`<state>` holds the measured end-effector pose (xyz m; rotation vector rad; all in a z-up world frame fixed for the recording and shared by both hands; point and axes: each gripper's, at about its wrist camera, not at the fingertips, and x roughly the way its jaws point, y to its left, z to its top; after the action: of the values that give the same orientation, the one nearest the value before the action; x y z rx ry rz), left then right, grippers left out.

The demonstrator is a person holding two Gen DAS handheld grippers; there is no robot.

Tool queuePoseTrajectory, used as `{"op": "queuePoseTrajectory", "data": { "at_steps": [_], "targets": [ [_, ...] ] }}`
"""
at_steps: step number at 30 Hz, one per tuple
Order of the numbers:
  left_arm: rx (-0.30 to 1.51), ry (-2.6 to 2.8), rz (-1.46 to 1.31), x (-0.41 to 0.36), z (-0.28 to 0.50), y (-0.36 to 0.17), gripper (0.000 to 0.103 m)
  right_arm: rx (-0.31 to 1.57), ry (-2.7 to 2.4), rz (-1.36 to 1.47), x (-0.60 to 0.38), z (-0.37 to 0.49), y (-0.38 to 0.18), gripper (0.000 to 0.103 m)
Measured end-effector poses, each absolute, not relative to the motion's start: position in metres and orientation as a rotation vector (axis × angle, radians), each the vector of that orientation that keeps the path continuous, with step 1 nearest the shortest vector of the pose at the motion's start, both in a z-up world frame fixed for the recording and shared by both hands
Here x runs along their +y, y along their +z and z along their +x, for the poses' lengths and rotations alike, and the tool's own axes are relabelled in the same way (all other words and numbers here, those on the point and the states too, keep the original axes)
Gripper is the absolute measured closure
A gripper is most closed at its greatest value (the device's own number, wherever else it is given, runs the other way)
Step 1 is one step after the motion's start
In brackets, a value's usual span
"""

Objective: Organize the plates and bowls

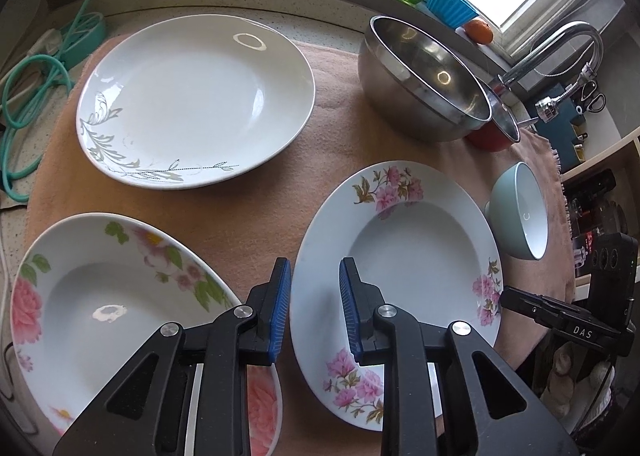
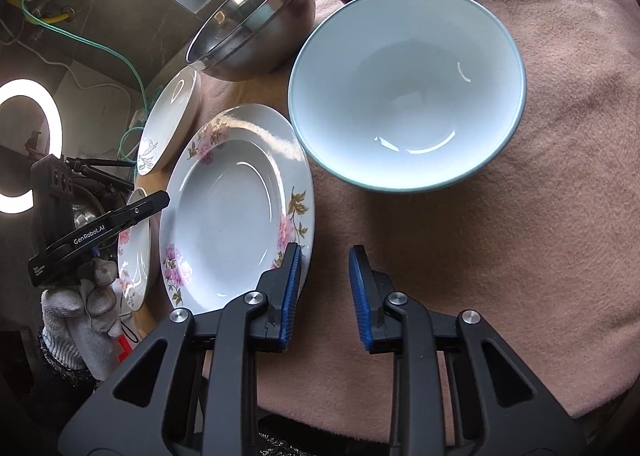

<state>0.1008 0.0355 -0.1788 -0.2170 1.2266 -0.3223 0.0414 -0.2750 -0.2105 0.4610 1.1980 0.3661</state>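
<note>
Big steel bowl (image 1: 426,80) sits far right on the bench, the grey-leaf plate (image 1: 196,100) far left. Near centre lies the pink-flower plate (image 1: 400,276): glazed china, stiff, slippery, chippable, best pinched at its rim. Left gripper (image 1: 315,310) straddles that near-left rim, jaws narrowly apart, seemingly not yet biting. Right gripper (image 2: 325,292), jaws similarly narrow, holds nothing beside the blue bowl (image 2: 406,88). Pink towel (image 2: 540,216) cushions everything; window behind.
</note>
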Motion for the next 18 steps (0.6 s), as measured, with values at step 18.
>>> {"op": "queuePoseTrajectory", "data": {
  "at_steps": [18],
  "targets": [
    [1.242,-0.335,-0.154,0.026,0.102,-0.184,0.080,1.204,0.398,0.422,-0.260,0.044,-0.208,0.090]
  ]
}}
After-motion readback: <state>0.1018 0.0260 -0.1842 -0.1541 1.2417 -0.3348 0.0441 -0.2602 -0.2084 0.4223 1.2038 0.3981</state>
